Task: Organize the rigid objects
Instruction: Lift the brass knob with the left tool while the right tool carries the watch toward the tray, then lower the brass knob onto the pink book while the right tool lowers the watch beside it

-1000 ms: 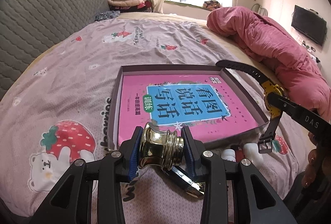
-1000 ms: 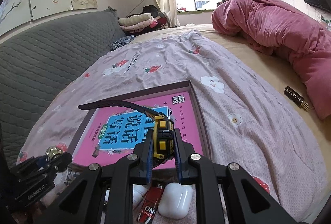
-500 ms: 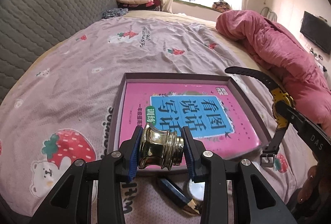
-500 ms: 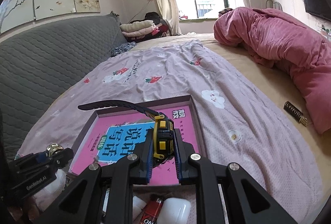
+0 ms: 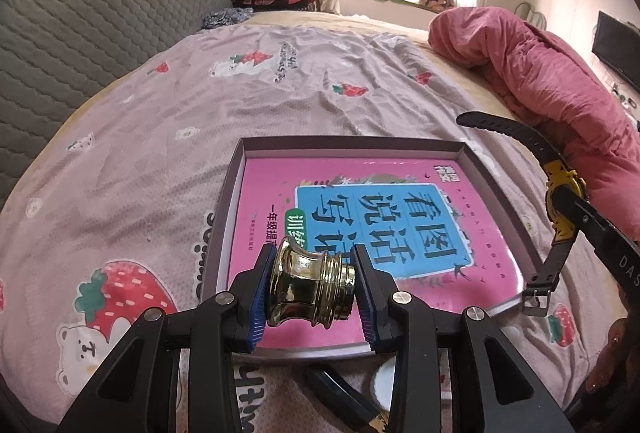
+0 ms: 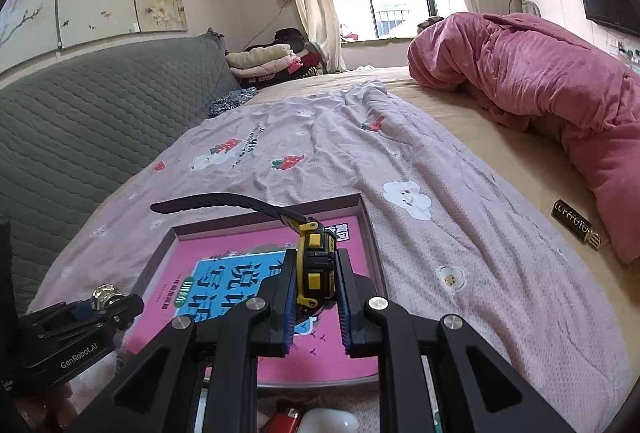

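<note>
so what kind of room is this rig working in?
A bedroom, most likely in a home: the work surface is a bed with a strawberry-print sheet, a bunched pink quilt lies on it, and a padded grey headboard runs alongside.

Plenty of open bedspread past the tray's far edge and off its right side. Near edge is cramped: lighter, white case and a dark stick crowd the foot edge.
</note>
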Demonstrator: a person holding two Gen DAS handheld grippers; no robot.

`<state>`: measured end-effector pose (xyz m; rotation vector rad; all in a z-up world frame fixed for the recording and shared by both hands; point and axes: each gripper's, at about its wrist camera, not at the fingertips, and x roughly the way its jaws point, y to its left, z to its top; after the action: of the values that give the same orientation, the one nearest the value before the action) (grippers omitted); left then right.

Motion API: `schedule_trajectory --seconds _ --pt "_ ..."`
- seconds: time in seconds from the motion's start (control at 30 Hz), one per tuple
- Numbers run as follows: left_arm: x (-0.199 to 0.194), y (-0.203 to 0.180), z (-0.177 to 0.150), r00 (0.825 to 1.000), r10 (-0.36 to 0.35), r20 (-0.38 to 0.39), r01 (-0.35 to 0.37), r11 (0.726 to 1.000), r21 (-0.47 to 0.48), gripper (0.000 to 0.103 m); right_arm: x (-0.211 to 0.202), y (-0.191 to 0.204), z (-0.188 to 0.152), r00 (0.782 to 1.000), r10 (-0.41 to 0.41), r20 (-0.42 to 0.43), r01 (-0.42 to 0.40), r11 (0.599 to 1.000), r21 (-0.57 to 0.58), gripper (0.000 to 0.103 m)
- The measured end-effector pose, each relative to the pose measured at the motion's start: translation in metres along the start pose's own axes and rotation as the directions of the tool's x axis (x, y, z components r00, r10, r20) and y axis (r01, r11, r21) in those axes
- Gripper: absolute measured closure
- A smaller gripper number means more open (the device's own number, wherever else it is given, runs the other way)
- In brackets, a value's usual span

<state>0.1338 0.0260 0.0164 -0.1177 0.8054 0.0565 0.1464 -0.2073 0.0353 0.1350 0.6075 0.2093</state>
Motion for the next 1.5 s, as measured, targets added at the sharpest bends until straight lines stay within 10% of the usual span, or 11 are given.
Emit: schedule_trajectory --seconds 1.5 --pt "0.054 0.009 -0.024 0.998 -0.004 -0.066 0.005 1.0 0.016 0.065 0.028 0.024 -0.043 0.988 -0.123 -0.09 0.098 0.966 -0.24 0.092"
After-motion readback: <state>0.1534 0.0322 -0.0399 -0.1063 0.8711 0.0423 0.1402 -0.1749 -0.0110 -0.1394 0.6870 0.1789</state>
